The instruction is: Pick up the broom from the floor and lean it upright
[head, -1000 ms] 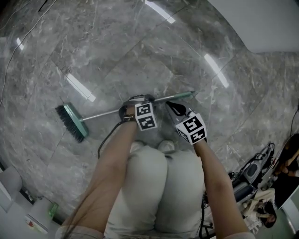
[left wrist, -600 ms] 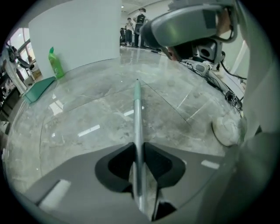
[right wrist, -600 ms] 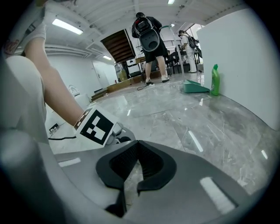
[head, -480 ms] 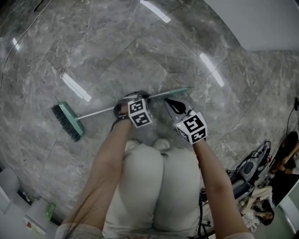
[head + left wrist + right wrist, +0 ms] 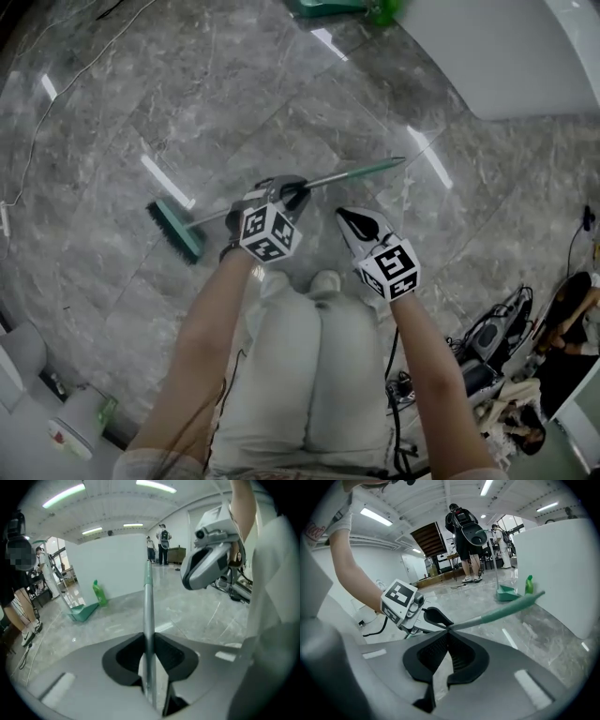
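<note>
Open hall, polished grey marble floor [image 5: 234, 103], white partition wall [image 5: 117, 559], ceiling strip lights [image 5: 63, 495]

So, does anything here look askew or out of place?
Only the broom: it is slanted, not yet upright, and the left gripper alone grips it at mid-handle. The right gripper is shut on nothing beside it.

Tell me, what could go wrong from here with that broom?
1. Only the left gripper pinches the thin metal handle, with the brush head far out to one side; the broom could twist or slide through the fingers.
2. The right gripper is shut and off the handle, so nothing steadies the other end.
3. The handle's green tip points toward the white wall; swinging it upright might hit that.
</note>
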The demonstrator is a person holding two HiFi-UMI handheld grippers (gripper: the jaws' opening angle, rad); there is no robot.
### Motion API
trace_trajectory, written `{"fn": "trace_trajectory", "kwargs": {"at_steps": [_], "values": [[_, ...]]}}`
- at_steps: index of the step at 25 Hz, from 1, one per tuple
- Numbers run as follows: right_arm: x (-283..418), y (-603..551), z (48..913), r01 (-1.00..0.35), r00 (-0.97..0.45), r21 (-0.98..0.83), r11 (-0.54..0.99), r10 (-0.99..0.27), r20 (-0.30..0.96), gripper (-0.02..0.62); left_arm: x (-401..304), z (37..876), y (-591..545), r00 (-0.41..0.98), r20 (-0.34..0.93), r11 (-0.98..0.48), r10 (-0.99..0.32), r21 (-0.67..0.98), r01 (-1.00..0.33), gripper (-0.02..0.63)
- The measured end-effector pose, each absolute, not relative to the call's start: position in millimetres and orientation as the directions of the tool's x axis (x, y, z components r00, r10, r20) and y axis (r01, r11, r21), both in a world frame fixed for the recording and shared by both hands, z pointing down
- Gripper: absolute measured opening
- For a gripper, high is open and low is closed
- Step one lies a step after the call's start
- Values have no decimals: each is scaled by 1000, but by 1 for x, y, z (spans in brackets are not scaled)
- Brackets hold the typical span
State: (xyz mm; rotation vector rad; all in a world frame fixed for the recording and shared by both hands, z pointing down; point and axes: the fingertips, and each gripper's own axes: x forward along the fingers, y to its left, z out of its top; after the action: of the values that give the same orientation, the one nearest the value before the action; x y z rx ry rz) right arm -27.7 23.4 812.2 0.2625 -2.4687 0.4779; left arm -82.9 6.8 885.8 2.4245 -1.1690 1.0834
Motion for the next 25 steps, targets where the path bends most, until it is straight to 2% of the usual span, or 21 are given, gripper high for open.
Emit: {"fn": "trace_trajectory", "kwargs": {"at_steps": [6, 15, 25], "values": [[-40, 15, 748, -332, -833, -276, 902, -143, 535, 2, -107, 793, 1, 405, 551, -564, -730, -149, -812, 74], [-49, 16, 660, -367, -850, -264, 892, -206, 484, 2, -130, 686, -5, 380, 414, -475, -828, -155, -866, 72], [-45, -26, 517, -474, -851, -232, 849, -375, 367, 2, -121, 538, -66, 367, 261, -400, -893, -86, -913, 74]]}}
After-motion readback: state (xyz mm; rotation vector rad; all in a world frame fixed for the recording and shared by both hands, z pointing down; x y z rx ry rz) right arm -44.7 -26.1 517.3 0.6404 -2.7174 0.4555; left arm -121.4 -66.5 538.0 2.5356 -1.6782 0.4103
